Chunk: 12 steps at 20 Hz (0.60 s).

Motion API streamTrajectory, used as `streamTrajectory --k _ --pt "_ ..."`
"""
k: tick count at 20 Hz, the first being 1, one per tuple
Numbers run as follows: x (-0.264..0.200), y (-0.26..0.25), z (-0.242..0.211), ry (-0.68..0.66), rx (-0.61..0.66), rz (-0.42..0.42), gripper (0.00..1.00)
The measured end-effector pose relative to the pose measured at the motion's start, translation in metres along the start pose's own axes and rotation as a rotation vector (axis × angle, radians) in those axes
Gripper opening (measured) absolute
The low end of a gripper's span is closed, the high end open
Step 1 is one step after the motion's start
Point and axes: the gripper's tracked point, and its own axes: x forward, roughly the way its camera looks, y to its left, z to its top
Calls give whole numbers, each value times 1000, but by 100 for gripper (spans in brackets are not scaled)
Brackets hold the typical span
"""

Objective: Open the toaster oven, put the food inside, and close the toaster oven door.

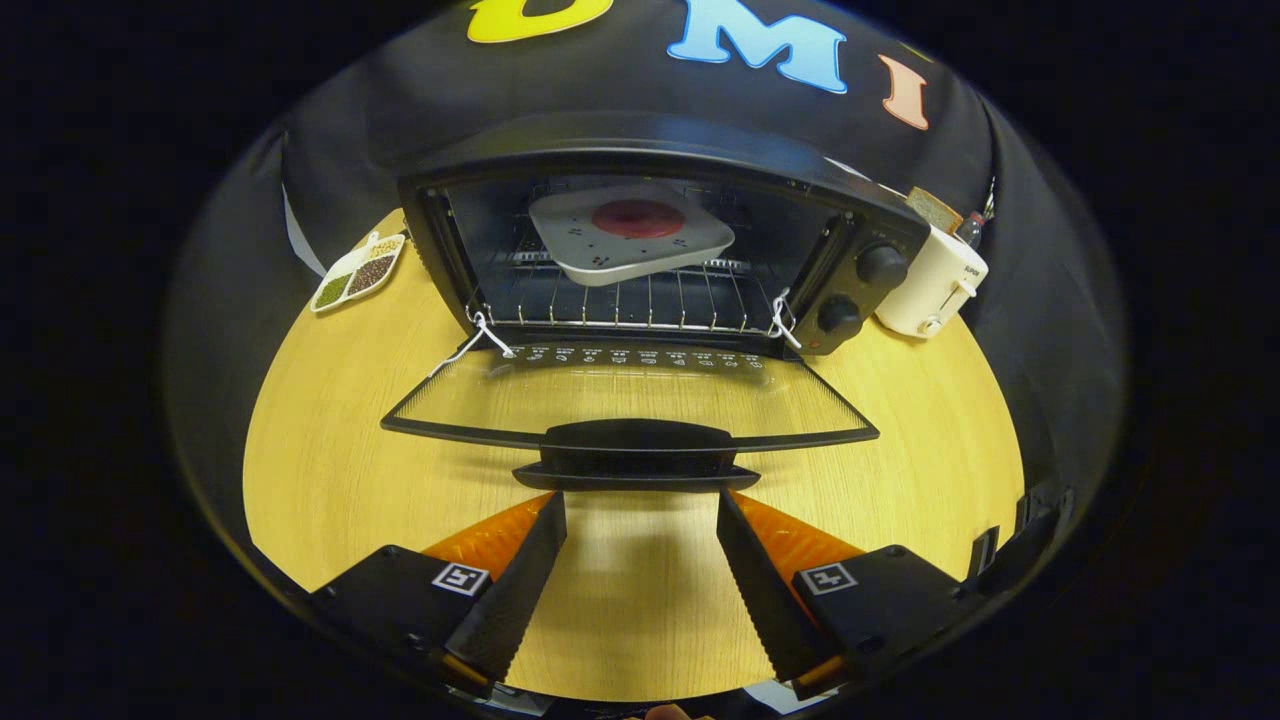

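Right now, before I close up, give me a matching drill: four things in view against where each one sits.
Things:
1. plate
2. door handle
3. divided dish
4. toaster

Places:
A. just ahead of the open gripper
B. on the table, on the knob side of the oven
C. on the rack inside the oven
D. on the table, on the oven's other side

Pairs: 1-C, 2-A, 3-D, 4-B

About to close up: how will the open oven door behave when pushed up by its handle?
The oven door looks rigid, glass in a frame, so it probably swings as one piece. The open tool sits just behind its handle, whose smooth surface might slip.
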Motion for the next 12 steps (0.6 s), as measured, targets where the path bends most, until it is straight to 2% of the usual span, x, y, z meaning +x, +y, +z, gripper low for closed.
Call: streamTrajectory --k 5,12 --pt "-16 -2 25 -96 -23 20 98" --pt "-46 -10 110 -311 -63 88 97"
